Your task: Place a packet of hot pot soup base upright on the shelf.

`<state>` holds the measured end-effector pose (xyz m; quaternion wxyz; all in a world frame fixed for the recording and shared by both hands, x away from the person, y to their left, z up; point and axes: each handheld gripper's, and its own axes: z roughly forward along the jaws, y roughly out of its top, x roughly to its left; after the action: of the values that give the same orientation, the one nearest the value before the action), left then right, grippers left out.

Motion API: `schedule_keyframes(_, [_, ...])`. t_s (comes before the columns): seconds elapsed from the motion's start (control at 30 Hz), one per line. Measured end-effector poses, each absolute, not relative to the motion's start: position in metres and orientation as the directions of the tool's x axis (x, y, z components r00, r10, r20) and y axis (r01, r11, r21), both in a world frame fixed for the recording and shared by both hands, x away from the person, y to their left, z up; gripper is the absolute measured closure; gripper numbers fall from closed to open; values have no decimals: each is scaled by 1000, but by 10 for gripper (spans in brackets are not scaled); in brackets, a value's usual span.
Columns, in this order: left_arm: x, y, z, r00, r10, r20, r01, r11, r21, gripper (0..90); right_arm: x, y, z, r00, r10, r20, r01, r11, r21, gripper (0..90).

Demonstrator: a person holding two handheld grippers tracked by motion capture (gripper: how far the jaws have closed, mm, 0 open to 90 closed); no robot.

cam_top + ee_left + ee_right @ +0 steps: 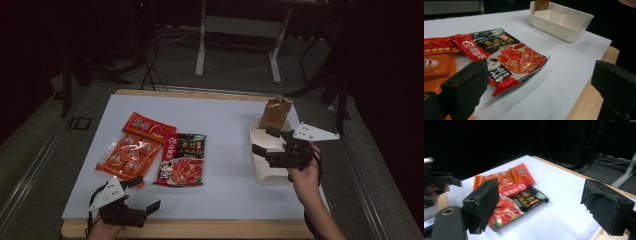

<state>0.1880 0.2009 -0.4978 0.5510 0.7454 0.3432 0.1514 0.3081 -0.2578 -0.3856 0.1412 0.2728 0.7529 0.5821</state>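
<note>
Two food packets lay side by side on the white sheet (pixel 225 125) left of centre: an orange packet (pixel 134 148) and a red-and-black packet (pixel 182 159), its long axis running from the near edge toward the far one. Bare sheet separated them from the white tray (pixel 260 170) by the right edge. The right gripper (pixel 265 141) hovered over that tray, jaws wide apart, nothing between them. The left gripper (pixel 145 192) waited at the near edge, just before the packets, jaws spread and empty.
</note>
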Motion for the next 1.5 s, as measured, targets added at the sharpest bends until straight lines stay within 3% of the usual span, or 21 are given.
schedule_keyframes(0.5, [200,198,-479,749,638,-178,374,-185,909,16,264,-261,-405,-804,589,79,246,209,947,135])
schedule_keyframes(0.93, [237,193,-465,717,680,-153,407,-231,884,35,249,-263,-409,-811,583,54,218,214,952,132])
schedule_keyframes(1.33, [286,188,-464,653,748,-120,433,-239,869,206,253,-263,-413,-810,585,47,212,217,953,133])
schedule_keyframes(1.5, [302,184,-468,633,765,-115,453,-245,857,219,252,-262,-413,-814,578,45,207,216,954,133])
